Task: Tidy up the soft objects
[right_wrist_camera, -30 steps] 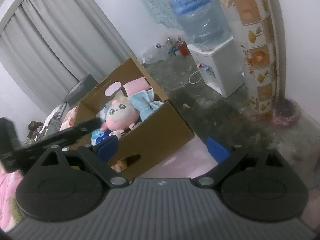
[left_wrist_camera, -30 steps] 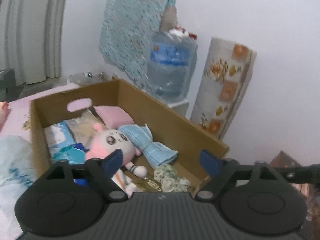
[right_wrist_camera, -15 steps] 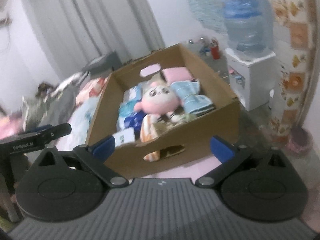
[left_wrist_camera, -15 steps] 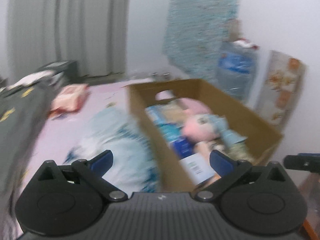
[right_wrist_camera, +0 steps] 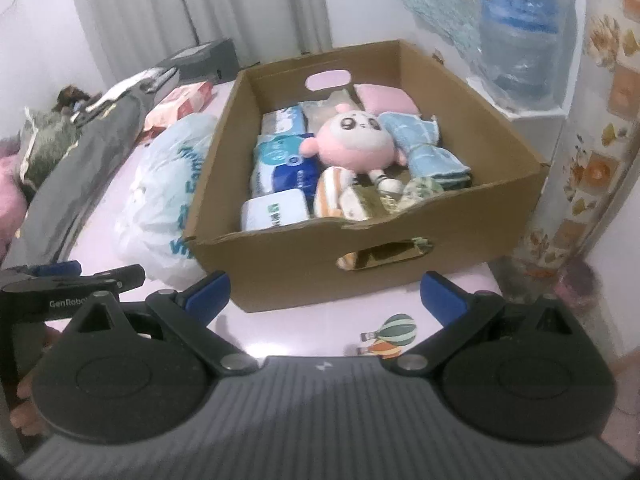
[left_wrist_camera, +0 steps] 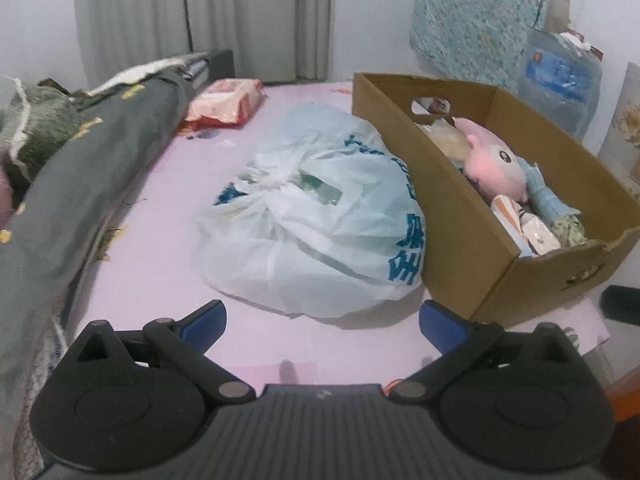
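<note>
L claw is standing wide w/ nothing between its blue pads, jaws having just been opening; it's hovering over the pink bed sheet, aimed at a knotted white plastic bag w/ blue print. Bag is lying just beside the cardboard box, touching its long side. R claw is also gaping wide & empty, jaws just having been opening too, sitting in front of the box's near wall w/ the handle cutout. Inside the box: pink plush doll lying mid-box, light blue folded cloth on its right, tissue packs on its left, pink cushion at the far wall. Red-white pack is sitting farther up the bed, well apart from the box. Grey blanket is bunching along the bed's left edge.
</note>
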Demonstrator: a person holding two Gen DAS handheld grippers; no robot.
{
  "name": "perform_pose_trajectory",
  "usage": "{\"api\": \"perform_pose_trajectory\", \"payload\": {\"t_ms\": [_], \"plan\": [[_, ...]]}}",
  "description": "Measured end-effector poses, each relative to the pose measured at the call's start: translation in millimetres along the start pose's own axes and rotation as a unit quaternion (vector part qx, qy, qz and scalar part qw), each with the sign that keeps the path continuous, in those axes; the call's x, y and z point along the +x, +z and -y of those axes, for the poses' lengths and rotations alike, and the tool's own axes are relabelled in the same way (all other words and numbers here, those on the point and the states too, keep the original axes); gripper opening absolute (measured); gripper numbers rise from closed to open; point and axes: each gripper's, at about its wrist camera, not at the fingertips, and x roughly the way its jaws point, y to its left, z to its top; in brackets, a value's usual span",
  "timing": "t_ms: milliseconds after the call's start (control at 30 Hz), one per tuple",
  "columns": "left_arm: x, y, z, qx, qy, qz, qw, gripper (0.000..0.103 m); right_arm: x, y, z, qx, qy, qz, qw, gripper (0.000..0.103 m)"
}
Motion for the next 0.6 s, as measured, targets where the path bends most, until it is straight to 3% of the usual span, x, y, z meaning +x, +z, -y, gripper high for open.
{"api": "perform_pose_trajectory", "payload": {"t_ms": [333,600], "plan": [[-2.6,-1.5,-6.5,-0.018,-0.028,-0.01,0.9994,0.103,18.8,0.0,-44.8,-0.064,-0.003,-0.014,0.998,0.102],[-3.4,3.8,-10.4,-0.031,-0.019,-0.003,0.9993,0.103,30.1,7.9,-57.2,-0.079,-0.003,-0.016,0.997,0.102]]}}
